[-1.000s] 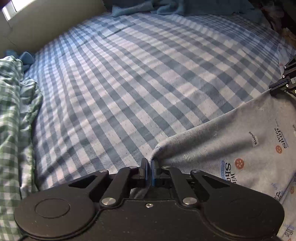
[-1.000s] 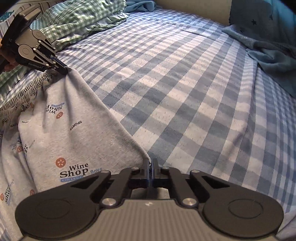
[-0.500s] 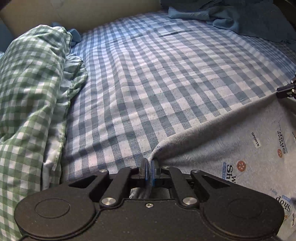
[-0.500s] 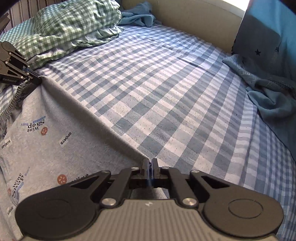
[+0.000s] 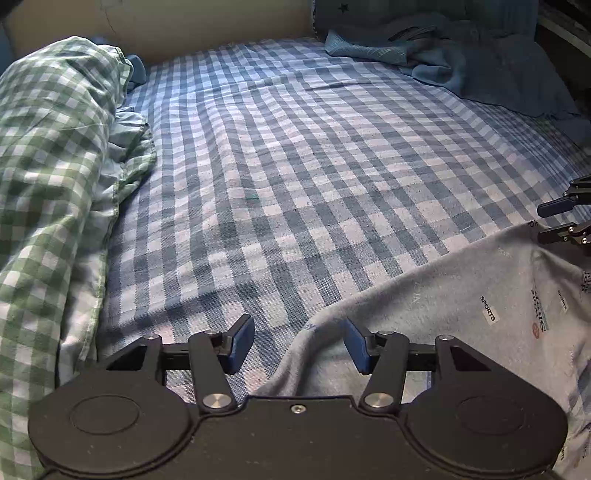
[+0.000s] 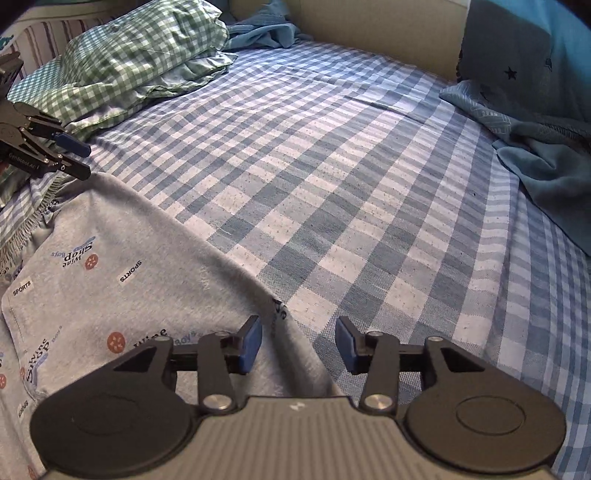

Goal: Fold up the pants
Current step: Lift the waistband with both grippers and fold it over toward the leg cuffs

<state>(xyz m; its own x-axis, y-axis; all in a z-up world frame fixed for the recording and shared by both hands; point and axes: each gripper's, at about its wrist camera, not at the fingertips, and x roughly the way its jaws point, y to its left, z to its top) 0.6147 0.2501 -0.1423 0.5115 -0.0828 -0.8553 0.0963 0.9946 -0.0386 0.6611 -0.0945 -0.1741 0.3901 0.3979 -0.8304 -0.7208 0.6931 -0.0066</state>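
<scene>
Grey printed pants (image 5: 461, 306) lie flat on the blue checked bedsheet (image 5: 295, 166), at the near right in the left wrist view and the near left in the right wrist view (image 6: 110, 266). My left gripper (image 5: 297, 345) is open, with a raised corner of the pants' edge lying loose between its jaws. It also shows at the left edge of the right wrist view (image 6: 79, 160). My right gripper (image 6: 298, 341) is open over the pants' other corner, which lies loose between its jaws. It shows at the right edge of the left wrist view (image 5: 554, 221).
A green checked quilt (image 5: 48, 184) is bunched along the left side of the bed. A blue blanket (image 5: 480, 66) and a blue starred pillow (image 6: 535, 55) lie at the far right. A beige wall (image 6: 369, 33) borders the far side.
Both grippers held the pants' edge shut and carried it forward across the bed. Now both have opened and the edge lies on the sheet.
</scene>
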